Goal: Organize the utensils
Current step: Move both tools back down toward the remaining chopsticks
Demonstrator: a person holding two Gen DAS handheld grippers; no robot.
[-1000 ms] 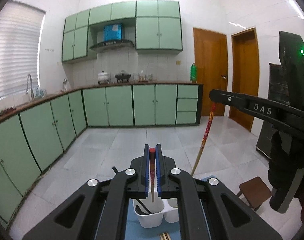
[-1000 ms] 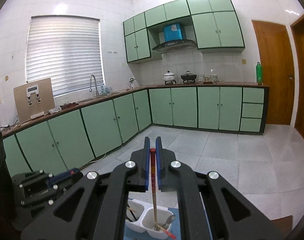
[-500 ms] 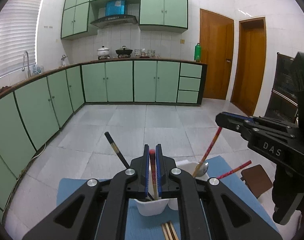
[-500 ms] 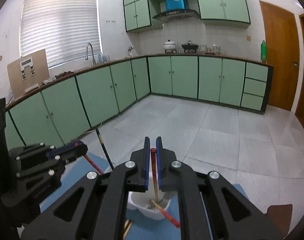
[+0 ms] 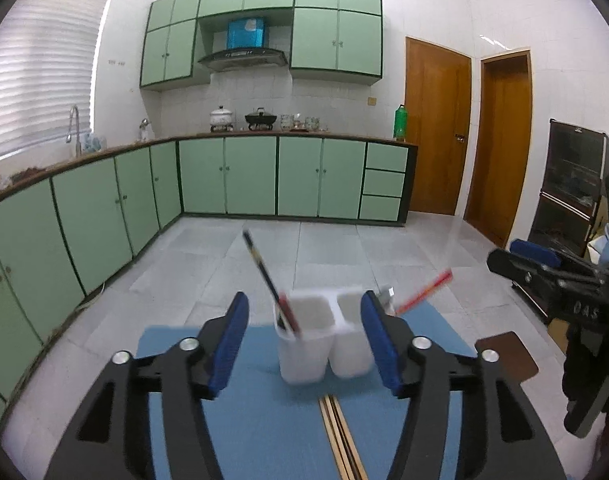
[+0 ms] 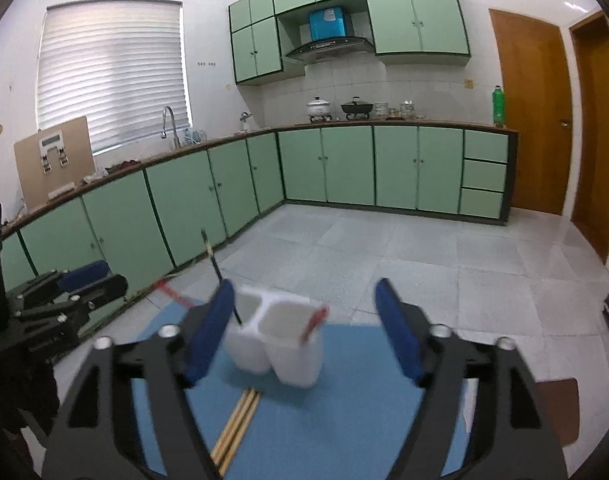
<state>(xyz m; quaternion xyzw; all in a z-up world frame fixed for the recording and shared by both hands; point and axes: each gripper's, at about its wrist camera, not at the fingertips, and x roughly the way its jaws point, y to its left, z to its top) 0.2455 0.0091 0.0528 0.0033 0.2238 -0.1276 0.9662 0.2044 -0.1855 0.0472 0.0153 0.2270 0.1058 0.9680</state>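
A white two-compartment holder [image 5: 324, 344] [image 6: 276, 344] stands on a blue mat [image 5: 244, 432] [image 6: 344, 420]. A dark chopstick [image 5: 260, 272] [image 6: 214, 264] leans out of its left compartment. One red chopstick [image 5: 424, 292] [image 6: 314, 320] sticks out of the right compartment, beside a spoon tip [image 5: 386, 294]. Another red chopstick [image 6: 172, 294] leans out to the left. Pale wooden chopsticks [image 5: 340, 440] [image 6: 236, 424] lie on the mat in front. My left gripper [image 5: 304, 340] and right gripper [image 6: 302, 330] are both opening, nothing between their pads, the holder just beyond them.
A brown wooden stool [image 5: 504, 356] [image 6: 556, 404] stands right of the mat. Green floor cabinets [image 5: 84, 232] line the left and far walls around a tiled floor [image 6: 424, 264]. A dark shelf unit [image 5: 568, 200] stands at the right.
Both grippers held a red chopstick upright over the holder and have let go. Their jaws have spread wide, both have sunk lower, and the red chopsticks now rest in the holder.
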